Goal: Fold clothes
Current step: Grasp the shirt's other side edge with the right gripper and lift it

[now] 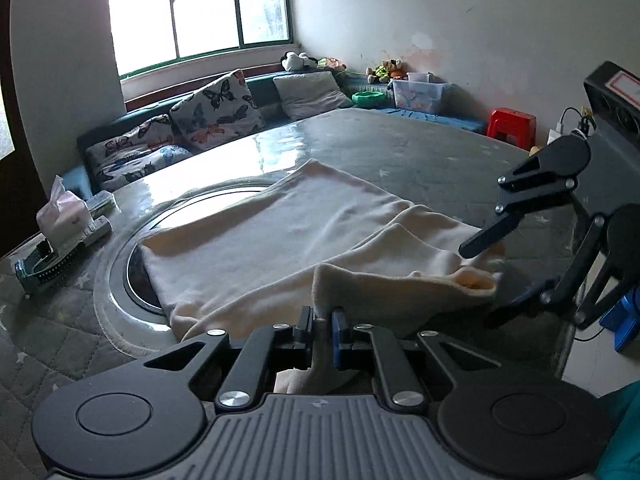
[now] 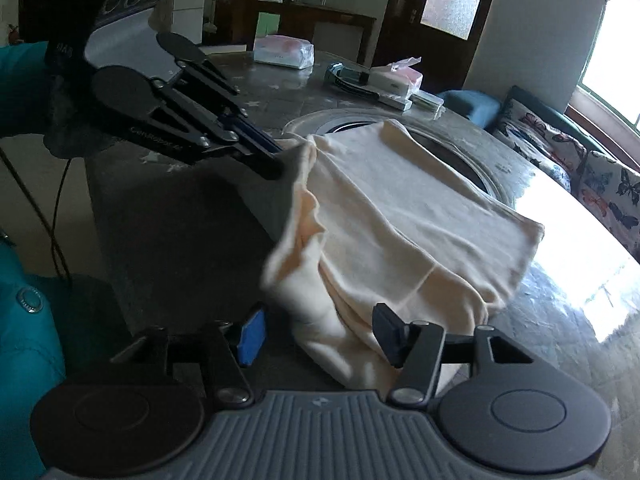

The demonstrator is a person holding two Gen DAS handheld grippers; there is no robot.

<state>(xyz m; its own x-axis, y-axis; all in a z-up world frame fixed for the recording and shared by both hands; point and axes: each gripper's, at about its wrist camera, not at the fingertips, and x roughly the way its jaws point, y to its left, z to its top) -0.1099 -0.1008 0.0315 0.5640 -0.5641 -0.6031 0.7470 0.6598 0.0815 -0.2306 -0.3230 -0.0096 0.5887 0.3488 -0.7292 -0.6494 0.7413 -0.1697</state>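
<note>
A cream garment (image 1: 280, 240) lies across the grey table, partly over a round recess; it also shows in the right wrist view (image 2: 400, 216). My left gripper (image 1: 322, 322) is shut on the garment's near edge, pinching a fold of cloth between its pads; it shows in the right wrist view (image 2: 276, 162) holding the garment's left corner. My right gripper (image 2: 320, 334) is open, its jaws either side of the garment's near corner, which is lifted off the table. It shows in the left wrist view (image 1: 484, 276) at the right end of the cloth.
A round recess (image 1: 132, 264) is set in the quilted grey table (image 1: 440, 160). A tissue pack (image 1: 64, 216), remotes and a dark holder lie at the table's left edge. Butterfly cushions (image 1: 216, 108), a clear bin and a red stool (image 1: 512, 124) stand beyond.
</note>
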